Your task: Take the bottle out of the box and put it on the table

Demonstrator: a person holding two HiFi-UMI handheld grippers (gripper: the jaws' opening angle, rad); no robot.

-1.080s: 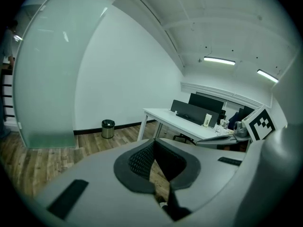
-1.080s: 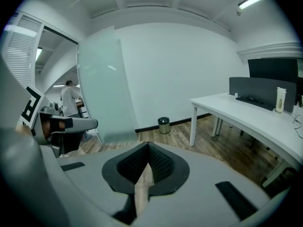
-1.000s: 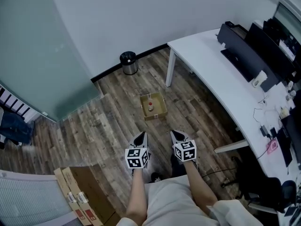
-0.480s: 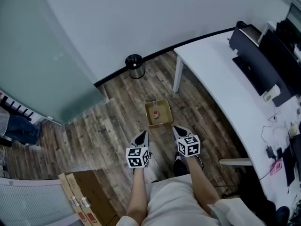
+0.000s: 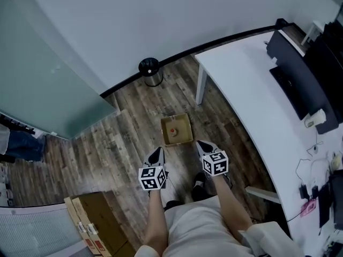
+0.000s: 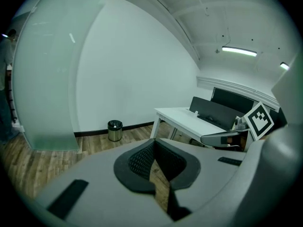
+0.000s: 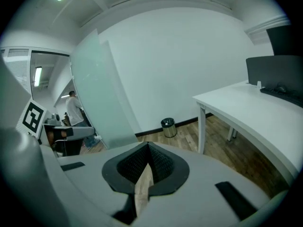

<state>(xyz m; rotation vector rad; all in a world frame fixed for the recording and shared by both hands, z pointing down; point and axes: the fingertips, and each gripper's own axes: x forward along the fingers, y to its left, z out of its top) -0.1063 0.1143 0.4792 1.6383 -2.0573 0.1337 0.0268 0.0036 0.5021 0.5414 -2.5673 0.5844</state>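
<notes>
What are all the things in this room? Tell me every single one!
Box: one, brown cardboard, open, on the wooden floor just ahead of the grippers.
Bottle: one, small with a red top, inside the box.
Bin: one, silver with a black top, by the wall.
Table: one, white, on the right.
Screens: black, on the table; count unclear.
Cartons: brown, on the floor at bottom left.
Glass wall: one, frosted, on the left.
Left gripper: one, grey, jaws together, empty.
Right gripper: one, grey, jaws together, empty.
</notes>
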